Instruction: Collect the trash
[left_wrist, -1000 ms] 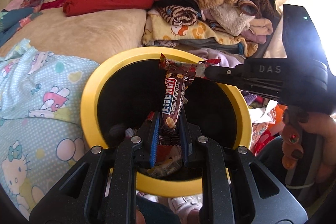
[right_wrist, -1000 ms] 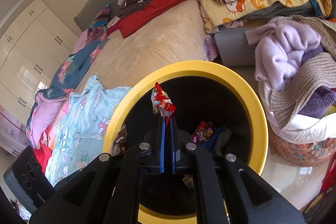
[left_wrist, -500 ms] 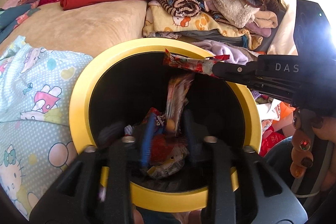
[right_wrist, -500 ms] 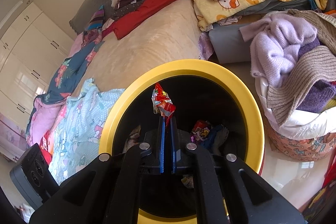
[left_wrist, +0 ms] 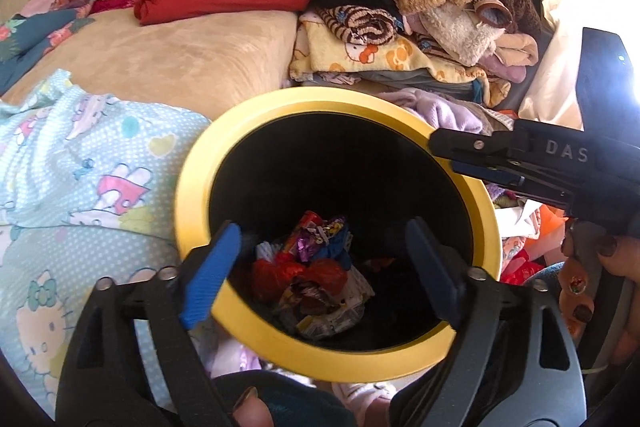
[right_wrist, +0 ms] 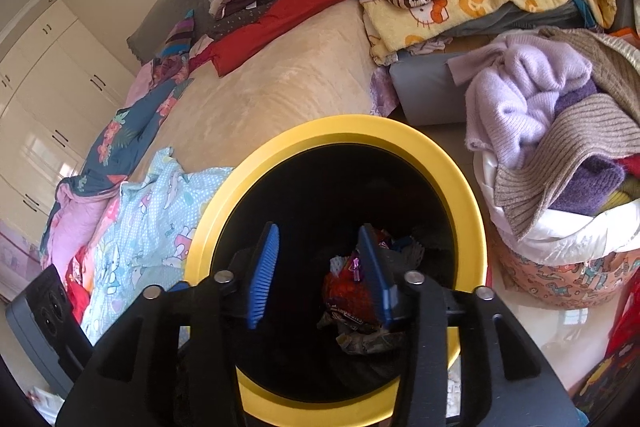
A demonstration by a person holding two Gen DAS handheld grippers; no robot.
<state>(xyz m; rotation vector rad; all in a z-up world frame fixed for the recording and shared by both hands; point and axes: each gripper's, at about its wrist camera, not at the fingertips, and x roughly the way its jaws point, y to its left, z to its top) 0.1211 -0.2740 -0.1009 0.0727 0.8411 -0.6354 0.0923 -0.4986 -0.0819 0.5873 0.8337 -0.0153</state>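
Observation:
A black trash bin with a yellow rim (left_wrist: 192,195) (right_wrist: 472,195) stands by the bed. Crumpled snack wrappers (left_wrist: 316,267) (right_wrist: 352,299) lie at its bottom. My left gripper (left_wrist: 324,267) is open wide and empty, its fingers over the bin's near rim. My right gripper (right_wrist: 320,271) is open and empty above the bin's mouth. It also shows in the left wrist view (left_wrist: 480,155), reaching in from the right over the rim.
A bed with a beige blanket (left_wrist: 180,59) and a blue Hello Kitty quilt (left_wrist: 60,163) lies left of the bin. Piled clothes (left_wrist: 380,7) sit behind. A basket of sweaters (right_wrist: 560,155) stands right of the bin. White wardrobes (right_wrist: 40,87) are far left.
Both grippers opened. The long wrapper in the left and the red wrapper in the right dropped into the bin.

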